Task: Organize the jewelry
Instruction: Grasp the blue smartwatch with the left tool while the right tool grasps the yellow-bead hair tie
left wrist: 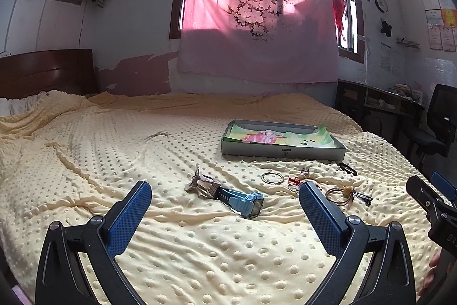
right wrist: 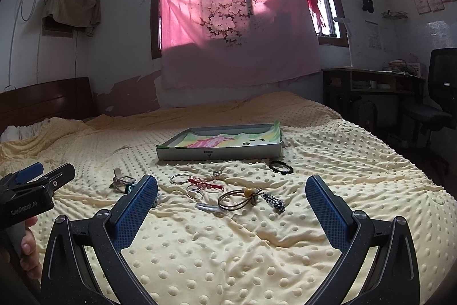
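Observation:
A shallow grey box (left wrist: 281, 153) (right wrist: 217, 155) with a colourful lining lies on the yellow dotted bedspread. In front of it lie a blue watch (left wrist: 242, 199), a silver ring pair (left wrist: 272, 178) (right wrist: 180, 179), a red cord bracelet (right wrist: 207, 184), a small ring (right wrist: 217, 173), a brown hair tie with a bead (right wrist: 238, 199) (left wrist: 341, 195), a black band (right wrist: 281, 167) and a beaded clip (right wrist: 274, 201). My left gripper (left wrist: 225, 202) is open over the watch. My right gripper (right wrist: 231, 199) is open, above the hair tie.
The bed's wooden headboard (left wrist: 45, 70) is at the far left. A dark desk (right wrist: 371, 87) and office chair (right wrist: 440, 93) stand to the right of the bed. A pink cloth (right wrist: 234, 36) hangs under the window.

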Available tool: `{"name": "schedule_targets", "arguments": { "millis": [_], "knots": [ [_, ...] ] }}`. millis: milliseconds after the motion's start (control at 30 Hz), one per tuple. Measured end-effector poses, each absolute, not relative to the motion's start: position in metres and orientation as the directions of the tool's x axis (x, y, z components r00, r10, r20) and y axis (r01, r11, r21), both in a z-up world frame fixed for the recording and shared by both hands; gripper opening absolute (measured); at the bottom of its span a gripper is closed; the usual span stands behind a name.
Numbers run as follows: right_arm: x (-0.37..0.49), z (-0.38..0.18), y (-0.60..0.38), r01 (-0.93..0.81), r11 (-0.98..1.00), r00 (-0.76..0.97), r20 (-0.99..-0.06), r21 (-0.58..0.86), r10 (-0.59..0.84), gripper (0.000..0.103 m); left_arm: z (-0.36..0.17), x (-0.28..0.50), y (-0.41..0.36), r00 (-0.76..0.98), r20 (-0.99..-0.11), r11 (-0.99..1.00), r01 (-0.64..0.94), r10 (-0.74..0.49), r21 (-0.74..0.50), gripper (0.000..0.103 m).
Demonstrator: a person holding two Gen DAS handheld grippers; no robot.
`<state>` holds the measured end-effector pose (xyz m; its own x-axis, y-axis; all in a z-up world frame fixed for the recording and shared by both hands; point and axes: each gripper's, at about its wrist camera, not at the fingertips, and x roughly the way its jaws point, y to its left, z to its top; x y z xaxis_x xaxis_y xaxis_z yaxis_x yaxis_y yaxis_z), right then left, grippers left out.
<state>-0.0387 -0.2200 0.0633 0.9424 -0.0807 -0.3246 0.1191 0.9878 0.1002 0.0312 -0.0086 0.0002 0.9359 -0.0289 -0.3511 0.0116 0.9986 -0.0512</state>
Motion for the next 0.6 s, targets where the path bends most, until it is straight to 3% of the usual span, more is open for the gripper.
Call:
{"name": "schedule_targets", "arguments": {
  "millis": [467, 567, 600],
  "knots": [
    [0.009, 0.055, -0.230, 0.085, 0.987, 0.928, -0.373, 0.136, -0.028, 0.101, -0.011, 0.086, -0.017, 0.894, -0.446, 0.998, 0.027, -0.053, -0.063, 0.103],
    [0.026, 0.047, -0.230, 0.085, 0.986, 0.913, -0.408, 0.142, -0.020, 0.092, -0.018, 0.102, -0.019, 0.878, -0.474, 0.997, 0.038, -0.067, -0.070, 0.103],
    [0.032, 0.044, -0.230, 0.089, 0.986, 0.906, -0.424, 0.143, -0.020, 0.085, -0.021, 0.106, -0.020, 0.872, -0.484, 0.997, 0.041, -0.069, -0.069, 0.103]
  ]
}}
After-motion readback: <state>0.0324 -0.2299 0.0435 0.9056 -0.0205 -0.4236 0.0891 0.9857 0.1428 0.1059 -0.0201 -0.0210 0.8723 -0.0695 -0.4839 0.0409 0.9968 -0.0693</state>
